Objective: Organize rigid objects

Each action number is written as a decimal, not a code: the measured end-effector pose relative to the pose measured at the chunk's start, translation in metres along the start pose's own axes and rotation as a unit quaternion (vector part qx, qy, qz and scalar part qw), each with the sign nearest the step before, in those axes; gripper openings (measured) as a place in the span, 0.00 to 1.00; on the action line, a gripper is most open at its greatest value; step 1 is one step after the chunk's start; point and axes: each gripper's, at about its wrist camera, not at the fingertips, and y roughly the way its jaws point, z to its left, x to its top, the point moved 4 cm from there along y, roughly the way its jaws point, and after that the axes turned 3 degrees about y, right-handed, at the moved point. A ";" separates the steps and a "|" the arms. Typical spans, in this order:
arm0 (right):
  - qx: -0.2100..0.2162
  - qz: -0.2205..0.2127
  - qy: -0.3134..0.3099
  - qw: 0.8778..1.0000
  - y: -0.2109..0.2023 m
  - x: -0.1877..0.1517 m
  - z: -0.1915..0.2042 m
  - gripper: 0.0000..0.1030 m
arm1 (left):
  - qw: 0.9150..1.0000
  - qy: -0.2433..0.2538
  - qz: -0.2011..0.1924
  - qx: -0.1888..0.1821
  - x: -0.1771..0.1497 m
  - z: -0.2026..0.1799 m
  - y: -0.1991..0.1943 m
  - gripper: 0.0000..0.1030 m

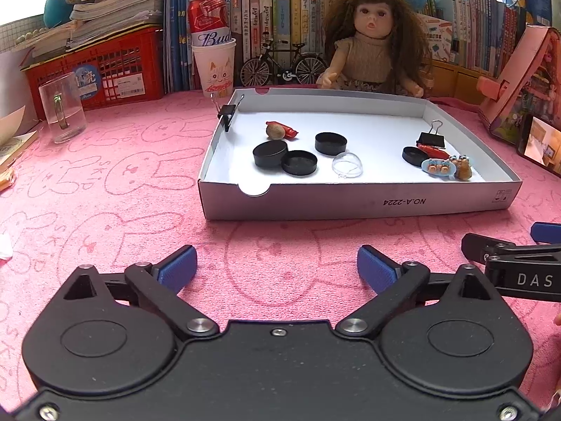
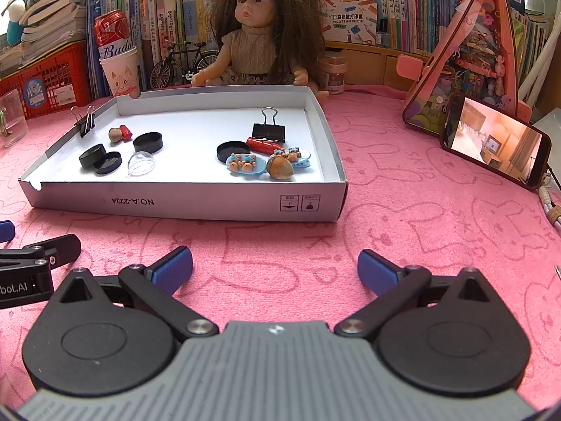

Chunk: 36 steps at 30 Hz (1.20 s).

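Observation:
A shallow white cardboard box (image 1: 350, 203) (image 2: 196, 205) lies on the pink cloth ahead of both grippers. Inside it are black round lids (image 1: 270, 154) (image 2: 93, 156), a clear plastic dome (image 1: 347, 165) (image 2: 141, 164), black binder clips (image 1: 431, 138) (image 2: 268, 132), a red tube (image 1: 433, 151) (image 2: 264, 145), blue bear clips (image 1: 438, 167) (image 2: 245, 165) and an acorn (image 2: 279, 168). My left gripper (image 1: 277, 268) hovers low over the cloth in front of the box, jaws wide with nothing between them. My right gripper (image 2: 275, 266) stands the same way, beside the left one.
A doll (image 1: 371, 38), a toy bicycle (image 1: 284, 65), a paper cup with a red can (image 1: 214, 66), a glass mug (image 1: 63, 112) and a red crate (image 1: 94, 66) line the back before bookshelves. A phone (image 2: 494, 144) leans against a pink house-shaped case (image 2: 466, 56) at right.

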 end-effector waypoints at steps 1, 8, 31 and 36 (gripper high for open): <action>0.000 0.000 0.000 1.000 0.000 0.000 0.000 1.00 | 1.000 -0.001 0.001 0.002 0.000 0.000 0.000 0.98; 0.000 0.001 -0.001 1.000 0.000 0.000 0.000 1.00 | 1.000 -0.003 0.003 0.003 -0.001 0.001 0.001 0.99; 0.000 0.001 -0.001 1.000 0.000 0.000 0.000 1.00 | 1.000 -0.003 0.003 0.003 -0.001 0.002 0.001 1.00; 0.000 0.001 -0.001 1.000 0.000 0.000 0.000 1.00 | 1.000 -0.003 0.003 0.003 -0.001 0.001 0.001 1.00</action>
